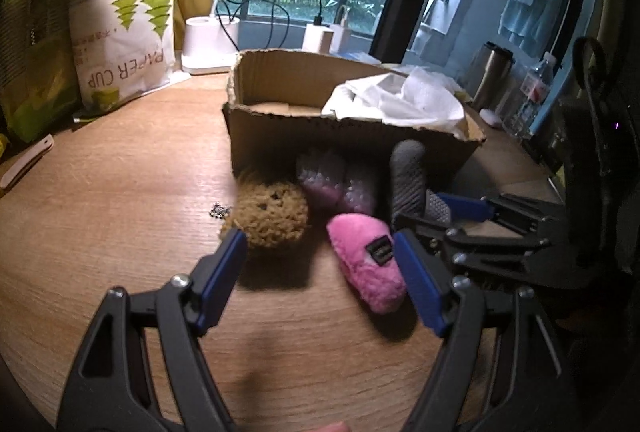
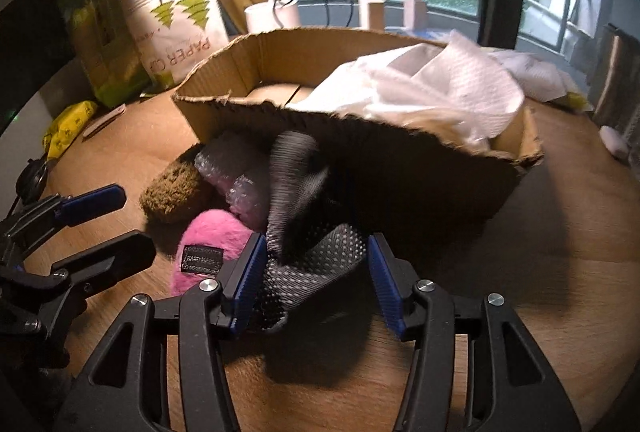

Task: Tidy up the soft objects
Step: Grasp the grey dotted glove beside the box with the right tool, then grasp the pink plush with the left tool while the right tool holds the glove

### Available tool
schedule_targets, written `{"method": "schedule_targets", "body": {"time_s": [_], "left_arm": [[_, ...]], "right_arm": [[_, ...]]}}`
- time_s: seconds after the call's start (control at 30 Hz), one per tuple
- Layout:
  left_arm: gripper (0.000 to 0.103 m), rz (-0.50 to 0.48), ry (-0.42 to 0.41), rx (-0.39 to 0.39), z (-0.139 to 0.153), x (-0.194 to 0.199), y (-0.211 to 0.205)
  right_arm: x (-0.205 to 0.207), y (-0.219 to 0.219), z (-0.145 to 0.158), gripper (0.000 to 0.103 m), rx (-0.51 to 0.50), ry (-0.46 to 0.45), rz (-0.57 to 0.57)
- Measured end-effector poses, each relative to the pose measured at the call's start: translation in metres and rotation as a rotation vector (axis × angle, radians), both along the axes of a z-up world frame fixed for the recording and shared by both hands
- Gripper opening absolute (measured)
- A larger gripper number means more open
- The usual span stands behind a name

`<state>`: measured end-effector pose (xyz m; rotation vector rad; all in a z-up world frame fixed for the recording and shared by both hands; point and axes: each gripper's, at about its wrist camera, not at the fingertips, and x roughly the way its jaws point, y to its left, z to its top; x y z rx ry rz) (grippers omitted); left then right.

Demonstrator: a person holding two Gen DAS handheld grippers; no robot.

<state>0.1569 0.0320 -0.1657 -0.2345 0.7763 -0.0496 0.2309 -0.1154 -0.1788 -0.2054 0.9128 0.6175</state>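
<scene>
A cardboard box stands on the wooden table with white paper in its right part. In front of it lie a brown sponge, a bubble-wrap roll, a pink plush and a grey dotted glove. My left gripper is open, its jaws on either side of the sponge and the pink plush, empty. My right gripper is open around the grey glove, whose cuff lies between the jaws, lifted slightly and blurred.
A paper cup bag and green packs stand at the back left. A white lamp base, chargers and cables sit by the window. A thermos and a bottle stand at the right. A small chain lies beside the sponge.
</scene>
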Motion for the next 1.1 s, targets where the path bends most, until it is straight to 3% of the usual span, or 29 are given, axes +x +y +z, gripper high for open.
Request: {"method": "schedule_targets", "body": {"time_s": [0.1,0.2,0.37,0.73,0.93,0.97,1.0,1.1], "left_arm": [[0.077,-0.003,0.009,0.015,-0.001,0.004,-0.005],[0.077,-0.009,0.024,0.032,-0.004,0.008,-0.012],[0.077,-0.018,0.048,0.061,-0.006,0.017,-0.026],[0.077,-0.061,0.142,0.093,-0.03,0.041,-0.053],[0.076,-0.073,0.132,0.148,-0.034,0.042,-0.065],[0.074,-0.075,0.131,0.146,-0.033,0.041,-0.065],[0.064,-0.075,0.129,0.147,-0.033,0.04,-0.065],[0.051,-0.078,0.129,0.136,-0.03,0.037,-0.064]], "right_arm": [[0.0,0.0,-0.005,0.053,0.013,0.015,0.028],[-0.001,-0.004,-0.004,0.038,0.037,0.015,0.055],[-0.005,-0.019,0.002,0.031,0.062,-0.005,0.063],[-0.003,-0.071,0.006,0.03,0.088,-0.016,-0.003],[-0.002,-0.088,0.007,0.03,0.095,-0.021,-0.028],[-0.002,-0.09,0.007,0.03,0.098,-0.023,-0.03],[-0.002,-0.091,0.008,0.03,0.099,-0.023,-0.032],[-0.004,-0.093,0.01,0.03,0.104,-0.028,-0.032]]}}
